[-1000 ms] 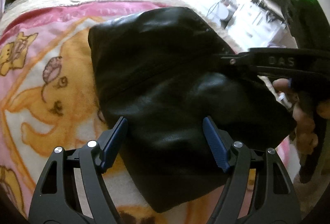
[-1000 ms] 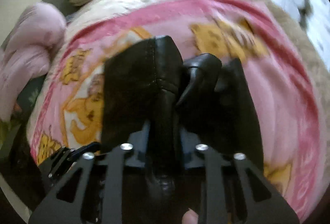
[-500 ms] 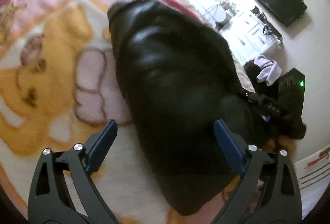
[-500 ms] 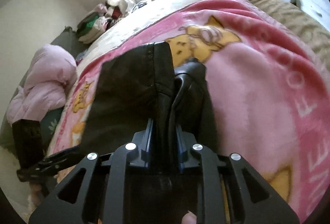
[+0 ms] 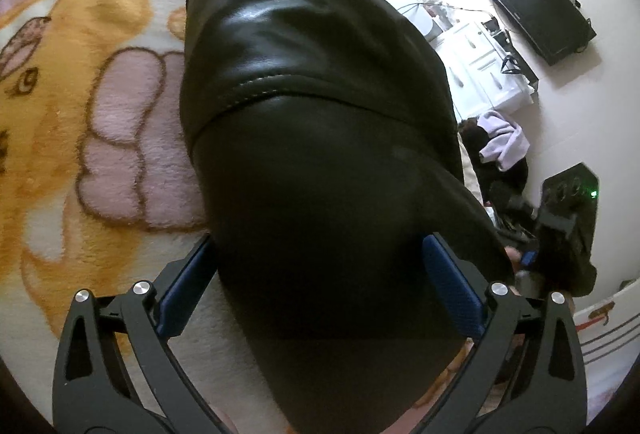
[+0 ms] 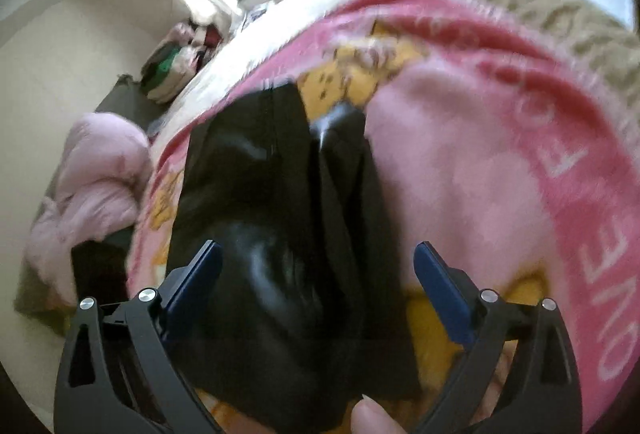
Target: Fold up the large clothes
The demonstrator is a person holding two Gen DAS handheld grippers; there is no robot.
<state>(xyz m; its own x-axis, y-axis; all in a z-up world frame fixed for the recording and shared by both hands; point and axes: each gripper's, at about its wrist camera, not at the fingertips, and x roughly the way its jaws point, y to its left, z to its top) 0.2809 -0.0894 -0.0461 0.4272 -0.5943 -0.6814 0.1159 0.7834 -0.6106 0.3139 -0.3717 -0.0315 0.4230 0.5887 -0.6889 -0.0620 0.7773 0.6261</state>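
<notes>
Done: black leather jacket (image 5: 320,162) lies folded, centre frame, on the cartoon blanket (image 5: 100,122)
Left hand-held gripper (image 5: 316,286): opening wide, gripping nothing
Right hand-held gripper (image 6: 316,282): opening, jacket released
Left: maybe tidying

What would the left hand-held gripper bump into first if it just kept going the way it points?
Most likely the black leather garment on the cartoon blanket: it fills the gap between the opening jaws of the left hand-held gripper.

Beneath my jaws spreads a pink cartoon blanket (image 5: 120,138). Far ahead to the right of my left jaws, a black television (image 5: 538,8) hangs above white drawers (image 5: 486,70). Left of my right jaws lies a pink puffy coat (image 6: 92,186).
</notes>
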